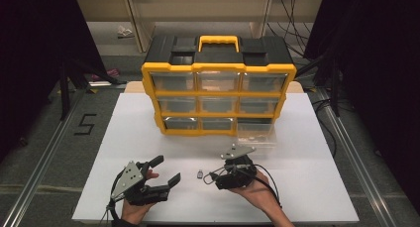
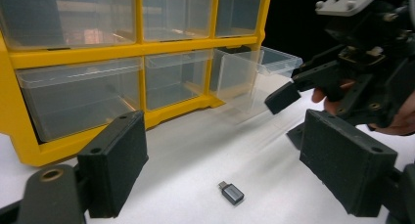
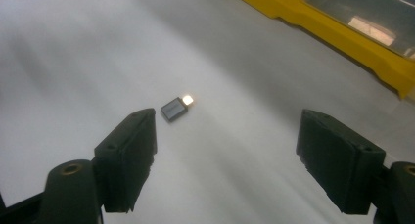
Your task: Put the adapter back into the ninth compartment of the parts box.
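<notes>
Both tongs gape empty, the right tongs (image 3: 225, 160) just short of the small grey metal-tipped adapter (image 3: 175, 108) before the yellow drawer cabinet (image 1: 218, 95); closing off-centre could flick it away.

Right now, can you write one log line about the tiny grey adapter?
small grey metal adapter: lying free on white table | right gripper: open, near it | left gripper: open | clear plastic drawer: pulled out
</notes>
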`<state>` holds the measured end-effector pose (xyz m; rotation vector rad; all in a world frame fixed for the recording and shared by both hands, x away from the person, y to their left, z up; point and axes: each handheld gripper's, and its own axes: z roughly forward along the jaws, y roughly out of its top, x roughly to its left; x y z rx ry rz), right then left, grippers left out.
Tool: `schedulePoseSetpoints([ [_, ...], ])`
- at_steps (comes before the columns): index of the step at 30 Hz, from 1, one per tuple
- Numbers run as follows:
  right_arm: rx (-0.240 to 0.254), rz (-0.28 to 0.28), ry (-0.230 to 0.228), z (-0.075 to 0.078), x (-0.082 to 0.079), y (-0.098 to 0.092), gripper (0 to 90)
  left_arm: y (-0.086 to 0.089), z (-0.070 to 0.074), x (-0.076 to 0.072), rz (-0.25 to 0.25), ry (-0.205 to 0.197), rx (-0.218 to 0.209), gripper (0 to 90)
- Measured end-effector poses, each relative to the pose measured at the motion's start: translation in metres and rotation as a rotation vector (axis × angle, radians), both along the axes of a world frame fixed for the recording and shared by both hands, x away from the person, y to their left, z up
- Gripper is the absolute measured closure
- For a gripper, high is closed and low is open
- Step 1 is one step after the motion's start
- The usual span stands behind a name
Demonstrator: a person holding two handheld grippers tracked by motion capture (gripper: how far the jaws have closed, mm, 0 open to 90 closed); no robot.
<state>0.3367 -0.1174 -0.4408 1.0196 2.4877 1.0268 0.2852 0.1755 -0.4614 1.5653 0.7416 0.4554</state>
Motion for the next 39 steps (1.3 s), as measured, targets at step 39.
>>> schedulePoseSetpoints([
  [39, -0.176, 0.012, 0.147, -0.035, 0.041, 0.064, 26.7, 0.000, 0.001, -0.002, 0.003, -0.009, -0.002, 17.5],
])
